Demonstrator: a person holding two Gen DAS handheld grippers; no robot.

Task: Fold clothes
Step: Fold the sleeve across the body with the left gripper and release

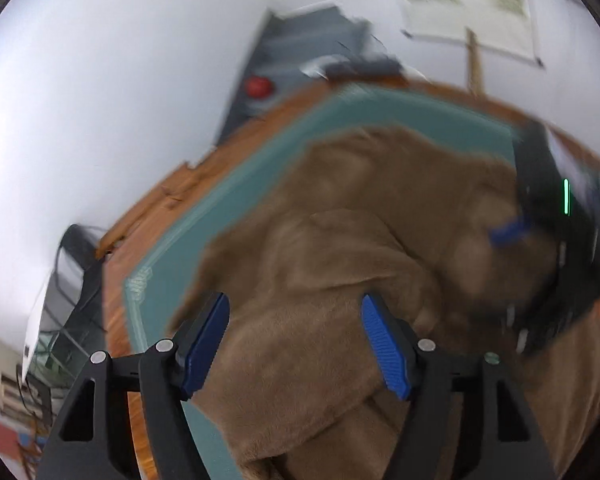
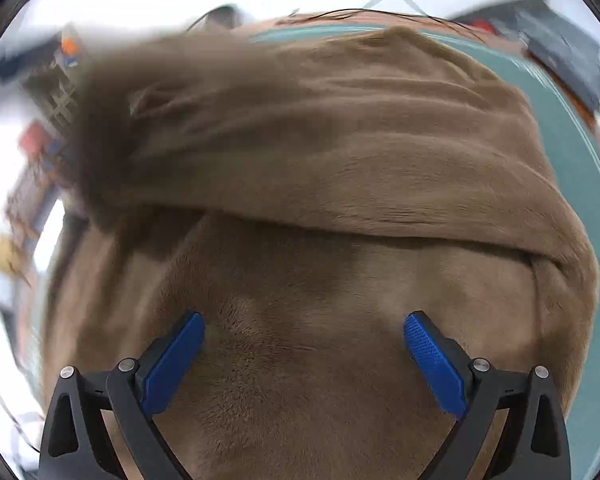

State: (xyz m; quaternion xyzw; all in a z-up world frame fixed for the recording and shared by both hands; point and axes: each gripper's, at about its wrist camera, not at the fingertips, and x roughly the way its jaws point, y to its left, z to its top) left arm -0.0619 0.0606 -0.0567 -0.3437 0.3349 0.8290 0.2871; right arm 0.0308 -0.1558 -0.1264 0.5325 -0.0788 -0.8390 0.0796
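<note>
Both tools, left tool [image 1: 294, 300] and right tool [image 2: 304, 320], spread empty above the brown garment [image 2: 340, 152], its folded band crosswise on the teal mat [image 1: 220, 200].

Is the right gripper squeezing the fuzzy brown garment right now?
No, the right gripper is open, its blue fingers wide apart above the fuzzy brown garment with no cloth pinched between them.

Left gripper [image 1: 294, 312] and right gripper [image 2: 304, 330]: black angular linkage frames, silver round pivot screws, ribbed blue finger pads [image 1: 384, 348].
</note>
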